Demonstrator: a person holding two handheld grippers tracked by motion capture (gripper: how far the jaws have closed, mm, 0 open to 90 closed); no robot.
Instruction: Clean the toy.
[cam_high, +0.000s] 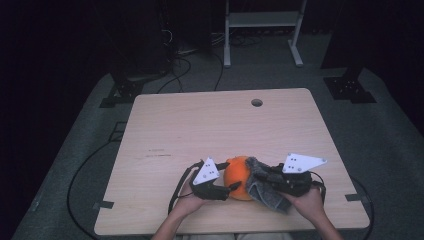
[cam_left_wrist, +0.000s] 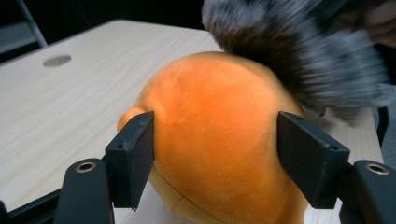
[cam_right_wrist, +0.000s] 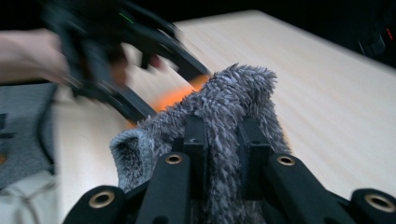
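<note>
Tongs: your left gripper (cam_left_wrist: 215, 154) clasps the orange plush (cam_left_wrist: 219, 140); right gripper (cam_right_wrist: 223, 140) pinches grey cloth (cam_right_wrist: 233, 98).
Cloth drapes the plush's right side, near table (cam_high: 200, 125) edge.

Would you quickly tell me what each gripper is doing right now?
Left gripper: jaws on either side of the orange plush toy, against its sides.
Right gripper: shut on the grey fuzzy cloth.
</note>
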